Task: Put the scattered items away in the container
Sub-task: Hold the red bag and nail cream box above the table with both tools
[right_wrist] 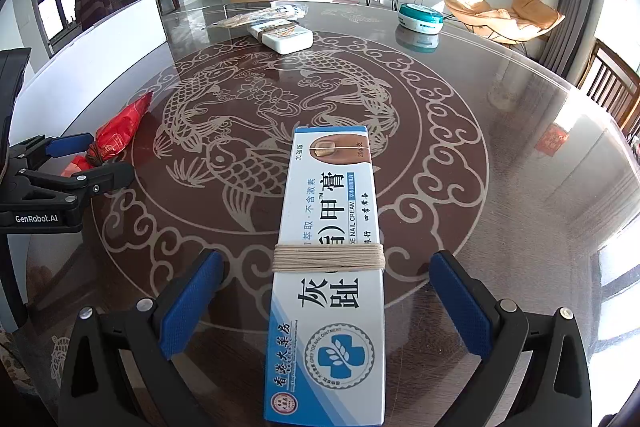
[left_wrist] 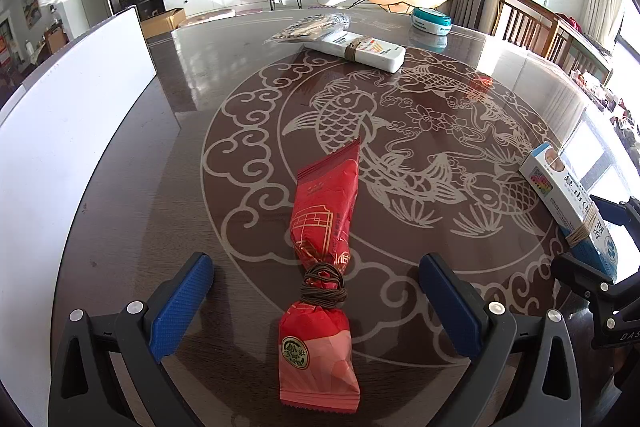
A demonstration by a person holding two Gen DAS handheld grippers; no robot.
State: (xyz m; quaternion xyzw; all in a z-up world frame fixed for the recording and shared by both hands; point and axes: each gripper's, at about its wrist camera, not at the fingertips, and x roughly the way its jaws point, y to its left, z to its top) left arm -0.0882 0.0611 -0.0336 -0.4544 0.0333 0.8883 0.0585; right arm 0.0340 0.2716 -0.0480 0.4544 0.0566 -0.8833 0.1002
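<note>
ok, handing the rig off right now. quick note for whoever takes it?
Left gripper: open, fingers either side of the red snack packet lying on the table, not gripping.
Right gripper: open, straddling the blue-white nail cream box, also flat on the table.
Far side: white box with a clear bag behind it, and a teal round tin.
White container wall stands at the left.
Done: cannot see any item inside. Left: grasp both, drop them in, then the far three.

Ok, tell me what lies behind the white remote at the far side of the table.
Directly behind the white remote lies a clear plastic packet, touching it. The remote covers the packet's near edge, and its contents are unclear.
</note>
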